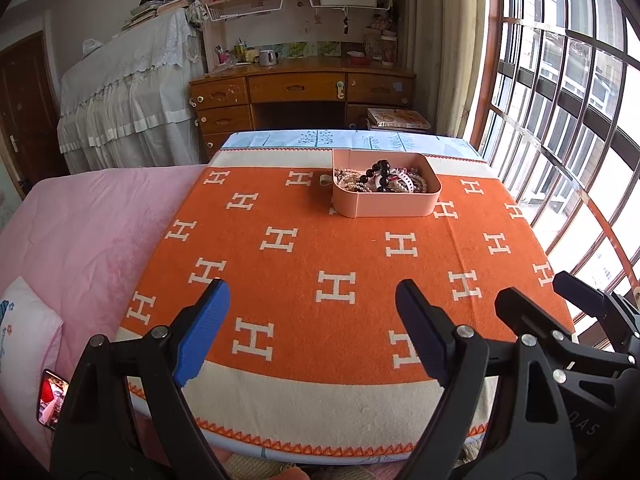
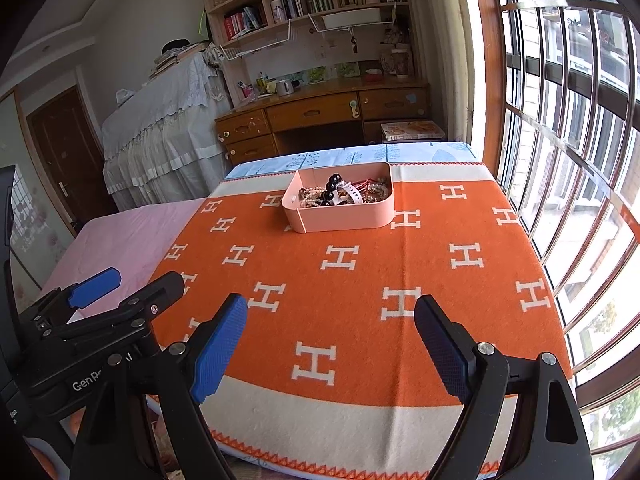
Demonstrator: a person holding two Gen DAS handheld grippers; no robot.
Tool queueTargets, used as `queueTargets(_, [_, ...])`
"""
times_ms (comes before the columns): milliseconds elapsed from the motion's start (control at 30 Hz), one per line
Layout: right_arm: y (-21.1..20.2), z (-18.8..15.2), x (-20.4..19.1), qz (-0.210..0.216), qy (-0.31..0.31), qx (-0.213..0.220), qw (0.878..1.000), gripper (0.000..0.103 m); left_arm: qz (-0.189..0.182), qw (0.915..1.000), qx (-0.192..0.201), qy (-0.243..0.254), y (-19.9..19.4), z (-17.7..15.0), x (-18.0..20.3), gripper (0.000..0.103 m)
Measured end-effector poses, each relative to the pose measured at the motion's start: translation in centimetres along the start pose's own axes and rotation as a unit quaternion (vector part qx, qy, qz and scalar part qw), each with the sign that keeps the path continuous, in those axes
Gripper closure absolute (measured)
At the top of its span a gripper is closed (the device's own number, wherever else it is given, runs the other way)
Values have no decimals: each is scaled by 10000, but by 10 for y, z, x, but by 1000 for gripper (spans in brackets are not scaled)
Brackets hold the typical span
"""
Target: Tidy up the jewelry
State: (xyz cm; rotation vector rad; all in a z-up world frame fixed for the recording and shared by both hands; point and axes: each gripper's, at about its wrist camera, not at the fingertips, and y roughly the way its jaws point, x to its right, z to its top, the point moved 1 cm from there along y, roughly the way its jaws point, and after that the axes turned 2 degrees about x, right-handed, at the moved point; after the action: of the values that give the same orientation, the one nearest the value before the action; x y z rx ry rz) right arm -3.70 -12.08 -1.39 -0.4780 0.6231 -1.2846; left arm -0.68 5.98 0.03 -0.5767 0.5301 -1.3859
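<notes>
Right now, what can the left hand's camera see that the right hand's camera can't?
Only the left wrist view shows a white pillow and a phone on the pink bedspread. Only the right wrist view shows something dark and flat at its left edge. Both show the pink box of bracelets, the orange blanket, and the open left gripper and right gripper.

The left gripper (image 1: 312, 312) points forward and downward, its jaws spread wide with nothing between them. Its blue pads (image 1: 204, 332) face each other across the gap. The right gripper (image 2: 332, 332) sits at much the same downward tilt, jaws likewise spread wide and empty. The two are held side by side, close together: the right gripper shows at the right edge of the left wrist view, and the left one at the left edge of the right wrist view. Neither touches anything.
</notes>
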Motion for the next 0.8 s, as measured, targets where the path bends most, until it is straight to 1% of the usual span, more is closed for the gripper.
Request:
queueTargets(133, [6,-3,0,3,9,-32,10000,16,-11,10000,-31,-7,4,-4,0,20])
queueTargets(600, [6,-3,0,3,15,-43,10000,16,-18,10000,-65,-4,6,-6,0,20])
queueTargets(800, [8,-5,-1,8,23,-65,10000,16,-18,9999,-119,4,12,-11,-2,20])
